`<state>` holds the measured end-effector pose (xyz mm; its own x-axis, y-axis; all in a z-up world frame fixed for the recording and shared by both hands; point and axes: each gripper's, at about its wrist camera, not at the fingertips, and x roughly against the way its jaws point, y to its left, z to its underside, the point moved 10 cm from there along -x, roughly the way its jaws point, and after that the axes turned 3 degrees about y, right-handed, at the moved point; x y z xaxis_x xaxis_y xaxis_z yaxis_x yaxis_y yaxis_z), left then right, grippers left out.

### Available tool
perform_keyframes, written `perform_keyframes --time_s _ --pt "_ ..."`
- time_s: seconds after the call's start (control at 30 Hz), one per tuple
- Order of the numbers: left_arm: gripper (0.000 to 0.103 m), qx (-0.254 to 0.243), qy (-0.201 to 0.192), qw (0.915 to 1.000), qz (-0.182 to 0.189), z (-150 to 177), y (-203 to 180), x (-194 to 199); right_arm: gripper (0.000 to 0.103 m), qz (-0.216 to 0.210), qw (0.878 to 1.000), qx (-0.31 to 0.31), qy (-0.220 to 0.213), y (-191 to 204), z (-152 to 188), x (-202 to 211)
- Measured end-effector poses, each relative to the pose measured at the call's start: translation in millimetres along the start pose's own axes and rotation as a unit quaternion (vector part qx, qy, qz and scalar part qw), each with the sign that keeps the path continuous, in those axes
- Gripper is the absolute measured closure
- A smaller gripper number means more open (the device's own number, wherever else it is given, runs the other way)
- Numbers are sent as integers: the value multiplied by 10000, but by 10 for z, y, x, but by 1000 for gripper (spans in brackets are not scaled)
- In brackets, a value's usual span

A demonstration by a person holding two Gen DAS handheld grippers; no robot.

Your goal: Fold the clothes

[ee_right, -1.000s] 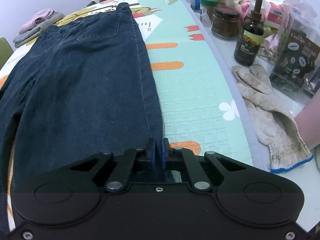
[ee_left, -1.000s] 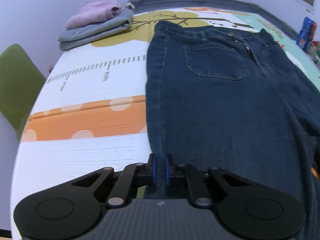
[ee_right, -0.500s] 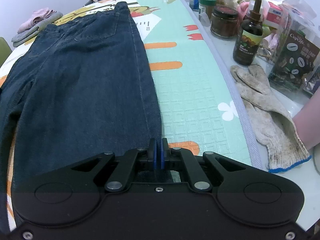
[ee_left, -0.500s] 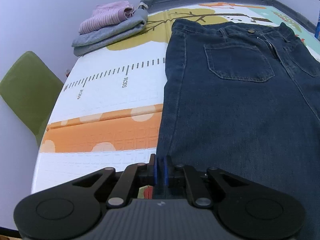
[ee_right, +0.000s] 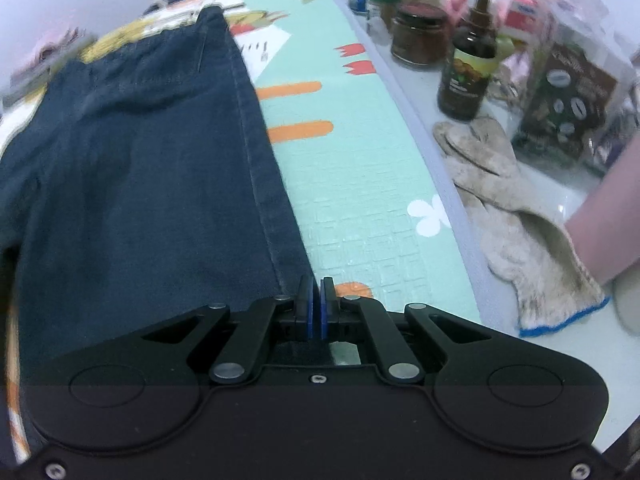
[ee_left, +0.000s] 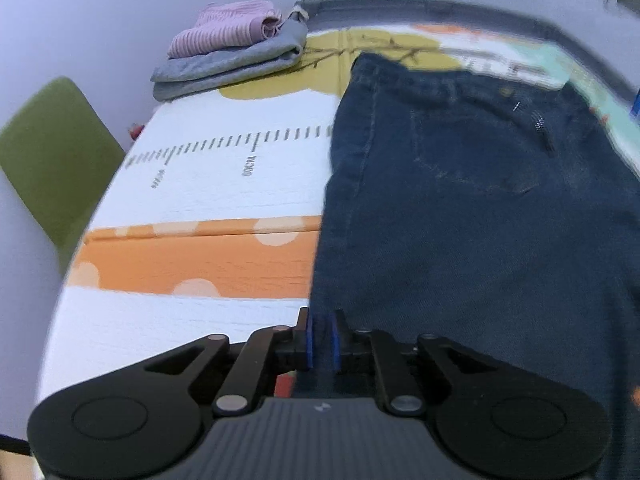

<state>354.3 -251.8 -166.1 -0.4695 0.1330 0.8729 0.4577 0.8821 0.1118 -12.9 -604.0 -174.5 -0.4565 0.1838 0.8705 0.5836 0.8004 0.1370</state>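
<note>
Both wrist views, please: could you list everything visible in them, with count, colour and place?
jeans: one, dark blue, spread flat on the mat, waistband at the far end
play mat: one, white, orange, yellow and mint print, covering the table
folded clothes: one stack, pink on grey, far left corner of the mat
chair: one, green, beside the table's left edge
work gloves: a pair, off-white with blue cuff, right of the mat
dropper bottle: one, dark brown, behind the gloves
jar: one, brown, behind the bottle
printed carton: one, dark brown, far right
left gripper: black, blue pads, shut on the jeans' left edge
right gripper: black, blue pads, shut on the jeans' right edge
</note>
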Motion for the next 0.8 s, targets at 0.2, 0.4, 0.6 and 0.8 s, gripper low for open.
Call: perform_keyframes --time_s 0.2,0.4,0.6,0.8 --pt "89 24 -372 9977 570 59 -261 436 96 -448 9988 -74 -172 273 -132 194" --pt "89 63 -550 9892 1361 112 -769 767 96 -1120 9927 95 -430 897 -377 348" --pt "89 -25 -606 9768 2053 151 -1335 845 96 -1543 9870 184 -417 1497 -597 213" --pt "89 192 -200 9730 2291 272 -1575 511 96 -1657 9861 73 -124 1881 -685 -215"
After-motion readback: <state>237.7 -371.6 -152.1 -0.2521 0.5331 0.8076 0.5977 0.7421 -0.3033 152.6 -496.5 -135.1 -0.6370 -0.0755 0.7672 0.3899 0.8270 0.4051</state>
